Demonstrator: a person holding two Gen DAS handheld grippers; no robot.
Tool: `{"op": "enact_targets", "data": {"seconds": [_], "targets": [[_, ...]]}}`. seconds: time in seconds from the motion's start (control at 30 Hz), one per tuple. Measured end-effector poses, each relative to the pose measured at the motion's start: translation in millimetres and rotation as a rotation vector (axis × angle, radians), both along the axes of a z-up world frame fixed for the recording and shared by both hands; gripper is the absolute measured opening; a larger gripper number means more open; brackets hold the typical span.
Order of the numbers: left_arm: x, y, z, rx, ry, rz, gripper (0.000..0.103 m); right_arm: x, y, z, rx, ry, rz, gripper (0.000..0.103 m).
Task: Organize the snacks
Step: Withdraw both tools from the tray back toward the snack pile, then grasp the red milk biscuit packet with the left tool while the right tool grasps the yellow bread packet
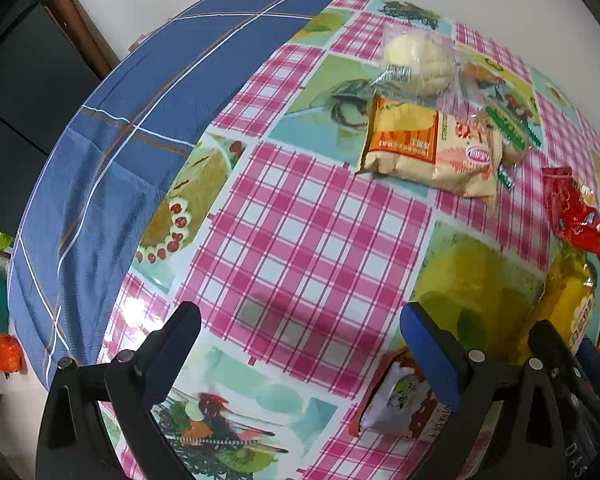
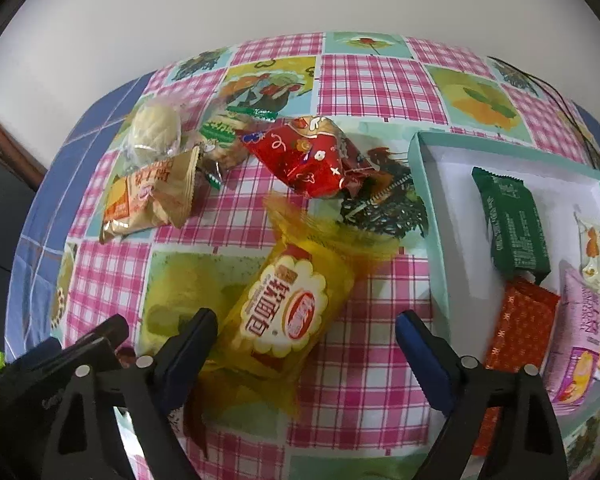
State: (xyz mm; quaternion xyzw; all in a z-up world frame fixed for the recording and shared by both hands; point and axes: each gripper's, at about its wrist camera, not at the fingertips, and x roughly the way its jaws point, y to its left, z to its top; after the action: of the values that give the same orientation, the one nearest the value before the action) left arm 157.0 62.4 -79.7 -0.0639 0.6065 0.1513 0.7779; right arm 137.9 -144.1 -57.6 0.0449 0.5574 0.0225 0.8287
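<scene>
Yellow snack pack (image 2: 284, 316) — between open right hand-held gripper (image 2: 306, 330)

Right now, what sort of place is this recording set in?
Probably a home dining table: glossy pink-check food-print tablecloth over a blue plaid cloth, loose wrapped snacks such as the yellow bread packet, and a shallow teal box holding sorted packets.

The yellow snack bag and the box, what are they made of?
The yellow snack bag looks like thin, see-through glossy plastic: it shines and the pattern shows through its crinkled ends. The box seems matte cardboard, teal outside and white inside, with stiff folded walls.
</scene>
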Motion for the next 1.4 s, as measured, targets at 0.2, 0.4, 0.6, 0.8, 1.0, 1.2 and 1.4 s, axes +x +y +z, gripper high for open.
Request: {"op": "enact_targets", "data": {"seconds": [0.2, 0.4, 0.6, 0.8, 1.0, 1.2, 1.4], "targets": [[-9.3, -3.7, -4.5, 0.009, 0.011, -0.005, 0.100, -6.3, -1.6, 4.2, -0.030, 0.008, 0.043, 0.075], [-15.4, -7.7, -0.9, 0.015, 0.006, 0.001, 0.100, -8.8, -8.0, 0.3, -0.027, 0.033, 0.050, 0.057], [-18.7, -19.6, 8.2, 0.020, -0.003, -0.036, 0.100, -12.9, -11.0, 0.1, -0.029, 0.048, 0.065, 0.052], [-22.3, -32.3, 7.6, 0.033, 0.005, -0.041, 0.100, -21.8, -15.0, 2.4, -0.038, 0.070, 0.063, 0.052], [-35.4, -27.4, 18.9, 0.040, -0.024, 0.010, 0.100, -38.0, -19.4, 4.4, -0.038, 0.090, 0.084, 0.051], [-54.1, -19.0, 33.3, 0.015, -0.052, 0.045, 0.100, -58.7, -25.0, 5.7, -0.045, 0.108, 0.099, 0.051], [-69.2, -18.2, 31.1, 0.032, -0.035, 0.040, 0.100, -77.4, -32.5, 6.5, -0.027, 0.122, 0.108, 0.051]]}}
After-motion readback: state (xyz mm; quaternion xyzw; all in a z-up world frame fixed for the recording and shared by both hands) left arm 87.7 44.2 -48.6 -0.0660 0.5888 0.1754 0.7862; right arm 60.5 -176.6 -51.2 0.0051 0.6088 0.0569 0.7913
